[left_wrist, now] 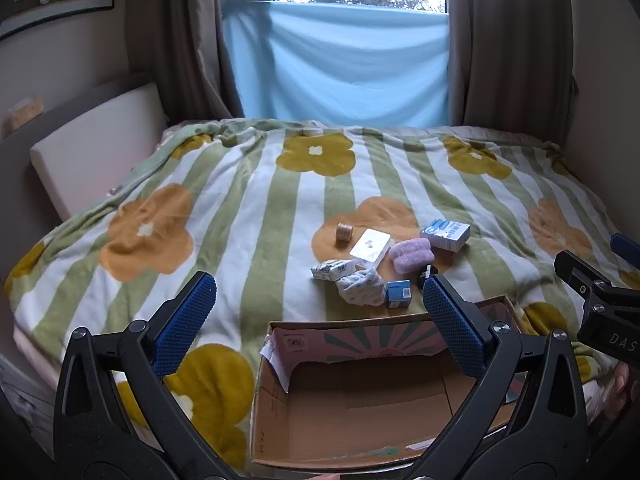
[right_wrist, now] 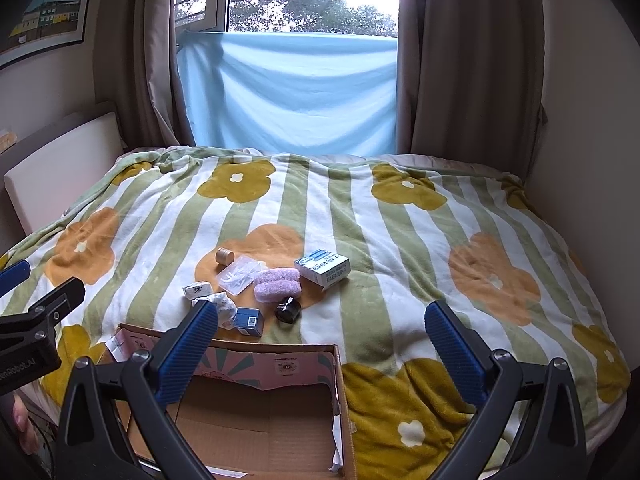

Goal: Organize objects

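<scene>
Objects: small clutter [right_wrist: 260, 284] lies mid-frame on the bed [right_wrist: 400, 240], just beyond the cardboard box [right_wrist: 256, 412] at bottom centre.
Left claw [left_wrist: 320, 320]: I see it released, nothing between its pads.
Right claw [right_wrist: 320, 344]: released too, empty.
Key relation: from my right claw the pile sits ahead and left; the blue carton [right_wrist: 249, 321] is nearest, I judge.
</scene>
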